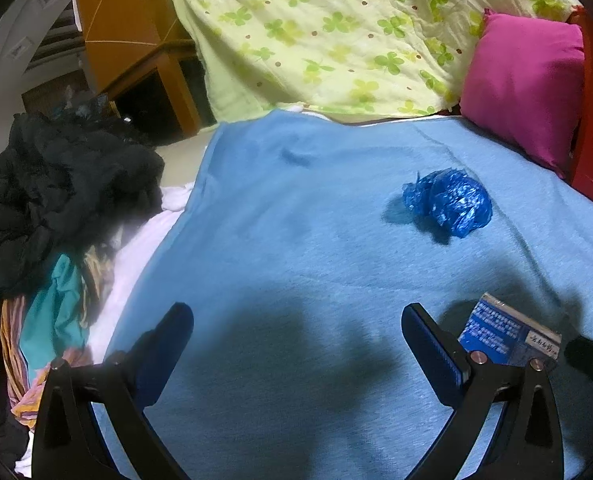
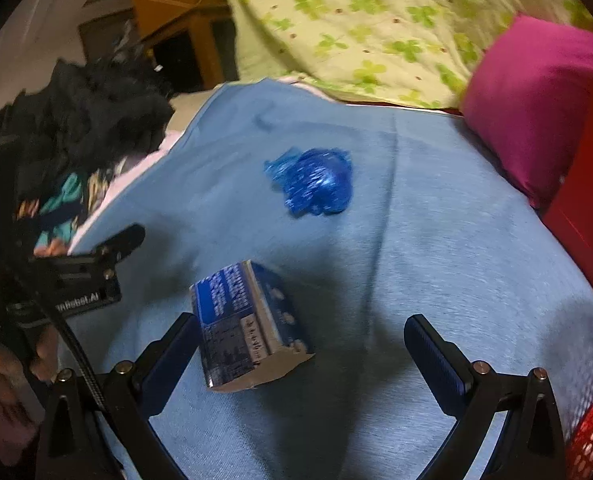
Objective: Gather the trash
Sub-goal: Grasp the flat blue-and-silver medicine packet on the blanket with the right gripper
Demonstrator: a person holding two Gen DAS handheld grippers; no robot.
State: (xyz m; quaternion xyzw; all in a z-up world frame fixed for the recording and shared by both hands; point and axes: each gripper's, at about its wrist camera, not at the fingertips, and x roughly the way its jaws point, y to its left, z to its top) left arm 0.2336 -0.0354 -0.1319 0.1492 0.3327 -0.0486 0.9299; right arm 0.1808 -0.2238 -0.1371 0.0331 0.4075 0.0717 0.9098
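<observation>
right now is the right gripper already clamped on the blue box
No, the right gripper is wide open, and the blue box lies on the blue blanket beside its left finger, unclamped.

Blue blanket (image 1: pixel 296 220) spread flat over the bed. Pink pillow (image 1: pixel 524 84) at its far right corner. Green clover quilt (image 1: pixel 336 40) behind. Black clothes (image 1: pixel 56 188) heaped on the left, orange cupboard (image 1: pixel 128 32) beyond.

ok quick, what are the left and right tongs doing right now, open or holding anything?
Left tongs: open, holding nothing, over the blue blanket.
Right tongs: open, empty; the blue box lies between the fingers, ungripped.
</observation>
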